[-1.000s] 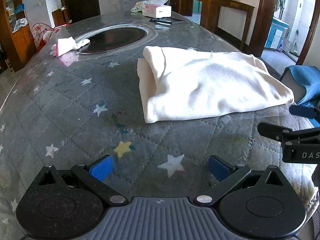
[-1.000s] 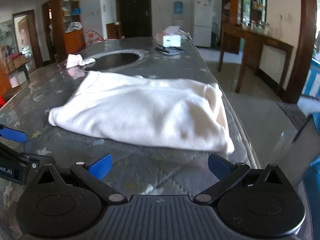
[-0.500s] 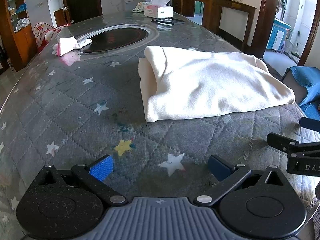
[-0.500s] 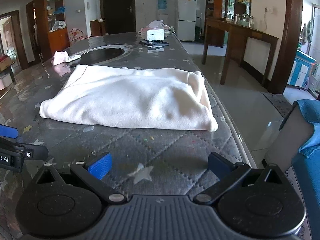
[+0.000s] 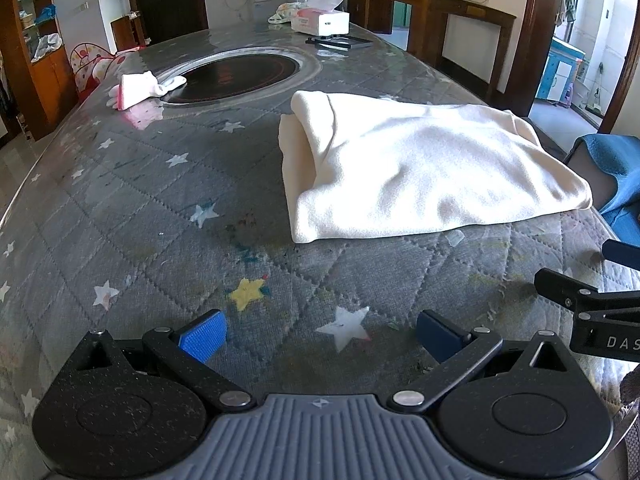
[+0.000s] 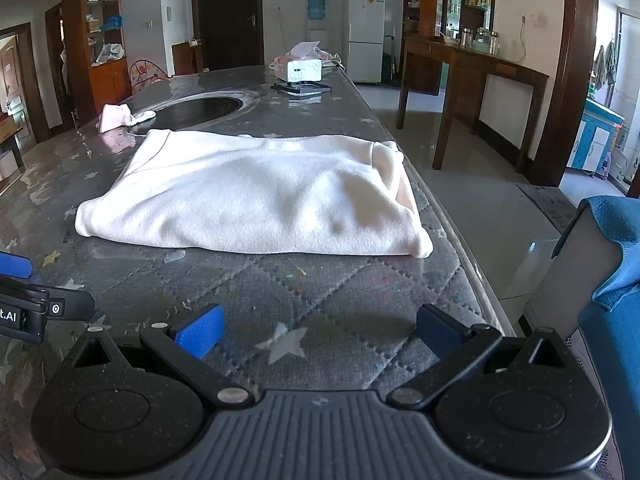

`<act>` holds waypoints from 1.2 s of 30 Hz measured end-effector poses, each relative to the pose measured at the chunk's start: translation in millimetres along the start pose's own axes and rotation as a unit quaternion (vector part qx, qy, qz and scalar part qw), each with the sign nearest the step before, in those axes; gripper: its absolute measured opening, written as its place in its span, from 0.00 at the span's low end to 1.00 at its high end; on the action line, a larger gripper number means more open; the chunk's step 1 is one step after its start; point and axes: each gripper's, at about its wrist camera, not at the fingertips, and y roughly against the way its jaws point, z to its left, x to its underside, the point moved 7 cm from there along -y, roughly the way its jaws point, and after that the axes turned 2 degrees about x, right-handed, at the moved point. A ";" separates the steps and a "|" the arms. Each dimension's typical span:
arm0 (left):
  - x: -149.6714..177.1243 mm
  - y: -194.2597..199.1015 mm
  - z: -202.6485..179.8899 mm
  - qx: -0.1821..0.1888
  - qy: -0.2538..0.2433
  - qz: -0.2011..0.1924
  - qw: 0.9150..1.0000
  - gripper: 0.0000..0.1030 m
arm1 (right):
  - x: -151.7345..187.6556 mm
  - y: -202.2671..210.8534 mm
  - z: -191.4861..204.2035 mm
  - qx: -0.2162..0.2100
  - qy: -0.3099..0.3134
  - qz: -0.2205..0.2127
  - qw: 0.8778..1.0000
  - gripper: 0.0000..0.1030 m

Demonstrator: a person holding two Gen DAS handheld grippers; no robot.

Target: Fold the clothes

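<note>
A cream-white garment (image 5: 420, 168) lies folded flat on the grey star-patterned quilted table cover (image 5: 160, 220); it also shows in the right wrist view (image 6: 260, 196). My left gripper (image 5: 320, 338) is open and empty, low over the cover, short of the garment's near left corner. My right gripper (image 6: 318, 334) is open and empty, low over the cover in front of the garment's near edge. The right gripper's fingers (image 5: 576, 292) show at the right edge of the left wrist view. The left gripper's fingers (image 6: 44, 304) show at the left edge of the right wrist view.
A small pink-white cloth (image 5: 140, 90) lies beside a dark round inset (image 5: 240, 76) in the table. A tissue box (image 5: 320, 20) and a flat black item (image 5: 340, 42) sit at the far end. A chair draped in blue cloth (image 6: 608, 248) stands off the table's right edge.
Both grippers have drawn back a little from the garment and risen slightly; the right wrist view has levelled out. The garment has not moved. Both stay open.
</note>
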 end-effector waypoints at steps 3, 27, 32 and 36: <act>-0.2 -0.3 0.0 -0.001 0.001 0.000 1.000 1.00 | -0.1 -0.6 0.5 0.000 0.000 0.001 1.000 1.00; 1.8 5.3 -5.1 -0.011 -0.015 -0.012 1.000 1.00 | 1.0 1.3 -3.1 0.005 -0.009 0.004 1.000 1.00; 2.5 8.3 -7.7 -0.005 -0.020 -0.014 1.000 1.00 | 1.4 3.8 -5.8 0.006 -0.015 0.005 1.000 1.00; 3.0 10.5 -8.8 -0.004 -0.022 -0.016 1.000 1.00 | 0.7 6.6 -6.3 0.004 -0.018 0.003 1.000 1.00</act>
